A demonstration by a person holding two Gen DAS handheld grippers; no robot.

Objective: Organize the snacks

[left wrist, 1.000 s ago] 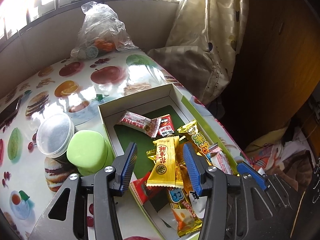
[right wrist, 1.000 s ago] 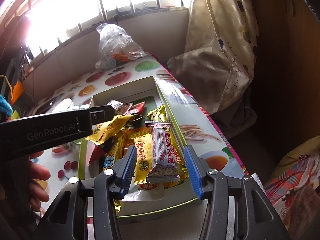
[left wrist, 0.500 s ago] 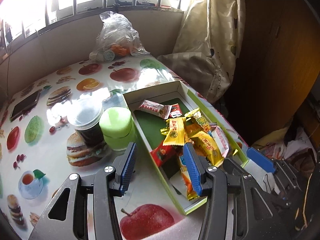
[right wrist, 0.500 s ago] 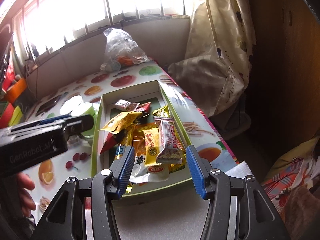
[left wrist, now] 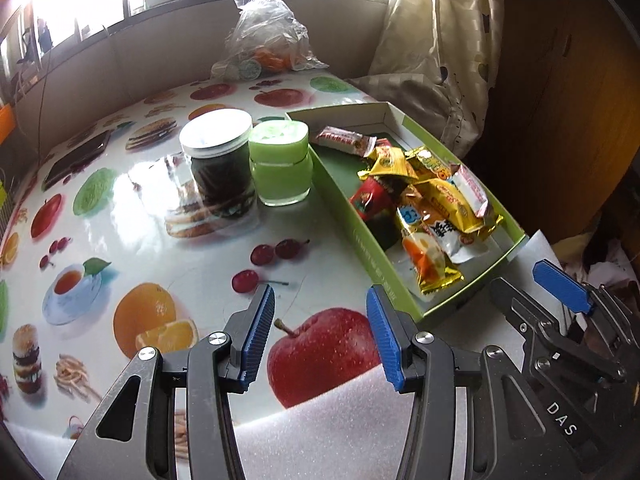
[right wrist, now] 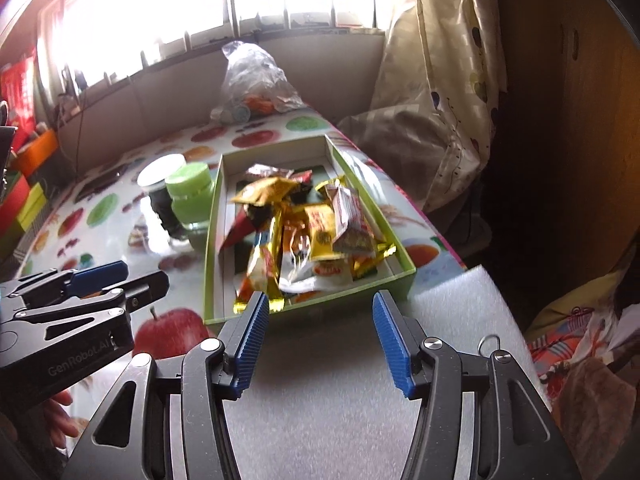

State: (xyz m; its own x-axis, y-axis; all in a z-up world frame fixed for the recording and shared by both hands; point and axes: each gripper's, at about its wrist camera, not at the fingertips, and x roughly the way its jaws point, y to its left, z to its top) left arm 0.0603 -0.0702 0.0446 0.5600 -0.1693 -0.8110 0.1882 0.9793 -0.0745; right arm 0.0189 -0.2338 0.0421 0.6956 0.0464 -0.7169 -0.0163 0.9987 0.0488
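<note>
Both grippers, left (left wrist: pixel 320 334) and right (right wrist: pixel 316 338), released, empty. Snacks (right wrist: pixel 316 232) heaped in box (right wrist: pixel 210 264) at 12 o'clock. Likely between picks; next, reach forward.

Daylight enters through the barred window (right wrist: pixel 256 4) at 12 o'clock, blown out to white in the right wrist view. Glare streaks the glossy surface (left wrist: pixel 132 184) at 9 to 10 o'clock in the left wrist view. Cupboard side (left wrist: pixel 560 100) at 3 o'clock dim, brown. Strong fisheye bending and dark corners in both views. The snack packets (right wrist: pixel 312 232) slightly soft in the right wrist view; the left is sharper.
</note>
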